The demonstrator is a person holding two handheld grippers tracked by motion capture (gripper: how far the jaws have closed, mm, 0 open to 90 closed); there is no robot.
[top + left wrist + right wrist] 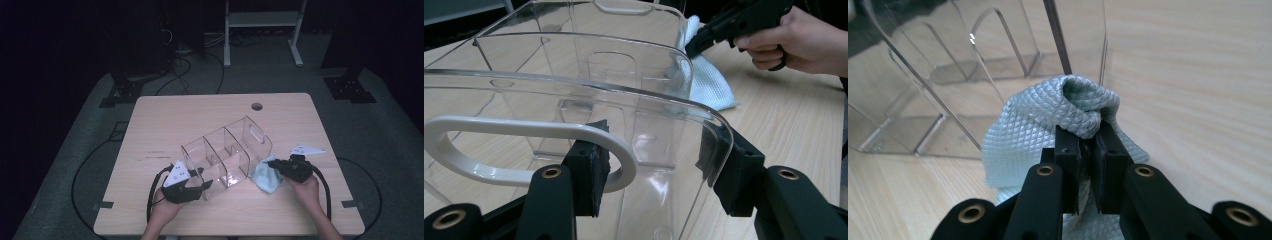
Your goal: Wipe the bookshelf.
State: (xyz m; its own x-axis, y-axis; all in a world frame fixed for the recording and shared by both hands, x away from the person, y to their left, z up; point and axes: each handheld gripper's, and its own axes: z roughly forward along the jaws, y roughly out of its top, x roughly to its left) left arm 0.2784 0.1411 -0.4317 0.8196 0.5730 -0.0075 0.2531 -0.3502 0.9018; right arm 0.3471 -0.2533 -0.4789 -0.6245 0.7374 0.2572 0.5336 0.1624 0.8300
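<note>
A clear plastic organizer [227, 155] lies tipped on its side near the middle of the counter [165, 120], its open top turned toward the near right. Thin see-through dividers split it into several compartments, and a slot handle is cut into each end wall; in the left gripper view the near handle has a white rim. A pale blue cloth [265, 175] with a fine woven grid is bunched up just beside the organizer's right side, part of it resting on the counter.

The left gripper [200, 180] grips the organizer's near end wall. In the left gripper view one pad sits inside, at the white-rimmed handle, and the other presses on the outside of the rounded corner, so the wall [664, 150] stands between the jaws. The right gripper [272, 164] has its jaws closed tight on a fold of the cloth [1068, 115]. In the right gripper view the bunched fold sticks up past the jaw tips, right against the edge of a clear wall [1058, 35] of the organizer.
</note>
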